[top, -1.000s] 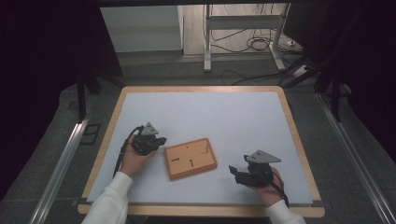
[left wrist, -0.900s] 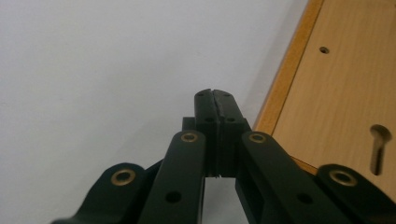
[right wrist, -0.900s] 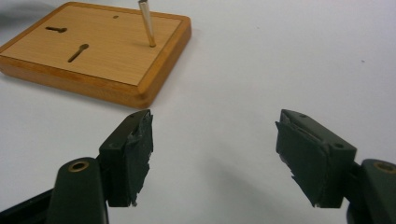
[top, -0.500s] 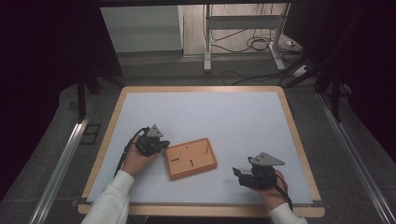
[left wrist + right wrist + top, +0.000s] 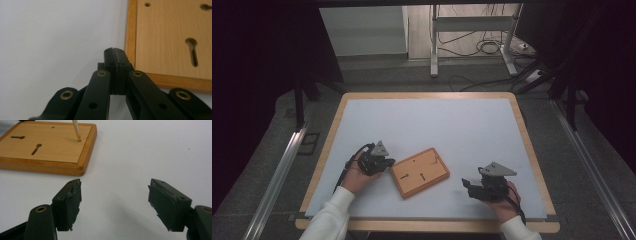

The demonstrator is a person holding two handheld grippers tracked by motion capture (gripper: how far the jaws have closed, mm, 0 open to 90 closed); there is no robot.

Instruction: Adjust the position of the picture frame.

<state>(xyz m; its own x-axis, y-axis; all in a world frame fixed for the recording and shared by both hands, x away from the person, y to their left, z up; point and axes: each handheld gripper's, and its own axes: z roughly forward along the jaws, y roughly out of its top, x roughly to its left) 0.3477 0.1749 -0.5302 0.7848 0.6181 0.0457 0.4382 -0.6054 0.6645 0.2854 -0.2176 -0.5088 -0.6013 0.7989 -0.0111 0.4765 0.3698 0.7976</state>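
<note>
A flat wooden board [image 5: 419,171] with small holes and keyhole slots lies on the white mat near the table's front. In the left gripper view its corner edge [image 5: 172,37] sits just right of my left gripper [image 5: 114,53], whose jaws are pressed together with nothing between them. From above, the left gripper [image 5: 387,164] rests at the board's left edge. My right gripper [image 5: 467,184] lies on the mat to the right of the board, apart from it. Its jaws [image 5: 115,195] stand wide open and empty. A thin wooden stick [image 5: 76,130] stands in a hole of the board [image 5: 50,145].
The white mat [image 5: 437,125] covers a table with a wooden rim [image 5: 527,145]. Behind the table are a metal stand [image 5: 472,37] and cables on the floor. Metal rails run along both sides.
My left gripper has crept slightly nearer and toward the board's left edge. The right gripper and the board have stayed where they were.
</note>
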